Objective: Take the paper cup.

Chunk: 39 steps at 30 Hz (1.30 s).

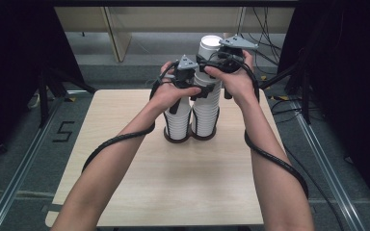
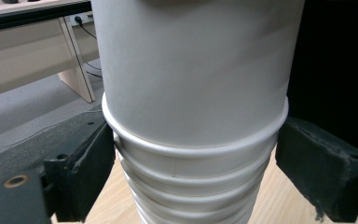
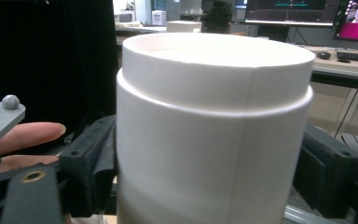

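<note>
Two stacks of upturned white paper cups stand in dark ring bases [image 1: 177,139] on the wooden table [image 1: 173,187]: a short stack [image 1: 178,121] and a tall stack [image 1: 206,115] to its right. My left gripper [image 1: 200,90] reaches the tall stack from the left. In its own view the left gripper [image 2: 196,154] is shut on the tall stack [image 2: 191,93], both pads at the rim of an upper cup. My right gripper [image 1: 220,61] is higher up. There the right gripper [image 3: 209,163] is shut on the top cup [image 3: 214,116], whose base faces up.
Black curtains hang to either side of the table. Metal floor rails [image 1: 24,168] run along both sides. A pale desk [image 1: 115,29] and cables lie beyond the far edge. Monitors [image 3: 289,11] glow in the background of the right gripper view.
</note>
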Motion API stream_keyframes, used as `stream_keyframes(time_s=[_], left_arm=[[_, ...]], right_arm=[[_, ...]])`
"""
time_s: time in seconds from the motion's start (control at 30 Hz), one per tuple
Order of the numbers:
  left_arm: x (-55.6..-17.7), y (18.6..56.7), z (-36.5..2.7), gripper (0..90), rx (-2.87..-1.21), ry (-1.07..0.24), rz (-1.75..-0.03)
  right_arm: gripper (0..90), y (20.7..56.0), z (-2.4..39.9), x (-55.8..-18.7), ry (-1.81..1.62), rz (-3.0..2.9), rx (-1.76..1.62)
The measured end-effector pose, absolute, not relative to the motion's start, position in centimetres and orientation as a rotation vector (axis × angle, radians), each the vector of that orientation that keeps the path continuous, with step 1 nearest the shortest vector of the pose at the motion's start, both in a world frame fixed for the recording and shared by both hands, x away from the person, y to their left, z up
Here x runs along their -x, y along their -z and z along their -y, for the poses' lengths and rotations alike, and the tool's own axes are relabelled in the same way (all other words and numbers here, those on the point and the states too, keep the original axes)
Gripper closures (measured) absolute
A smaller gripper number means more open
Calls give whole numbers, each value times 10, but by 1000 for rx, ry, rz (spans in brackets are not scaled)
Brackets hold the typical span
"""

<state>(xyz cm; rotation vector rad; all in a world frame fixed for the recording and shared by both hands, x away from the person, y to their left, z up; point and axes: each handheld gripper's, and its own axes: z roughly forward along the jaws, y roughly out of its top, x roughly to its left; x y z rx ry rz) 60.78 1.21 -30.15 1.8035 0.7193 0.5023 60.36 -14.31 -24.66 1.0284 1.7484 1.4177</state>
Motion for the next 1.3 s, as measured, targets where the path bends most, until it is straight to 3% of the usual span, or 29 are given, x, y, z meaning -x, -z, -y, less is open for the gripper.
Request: stream_keyframes(time_s=[1.3], left_arm=[[-607,301,-14,130,-1820,-510,-712]], right_arm=[[218,183,153,-583,-1595,-1524,-955]])
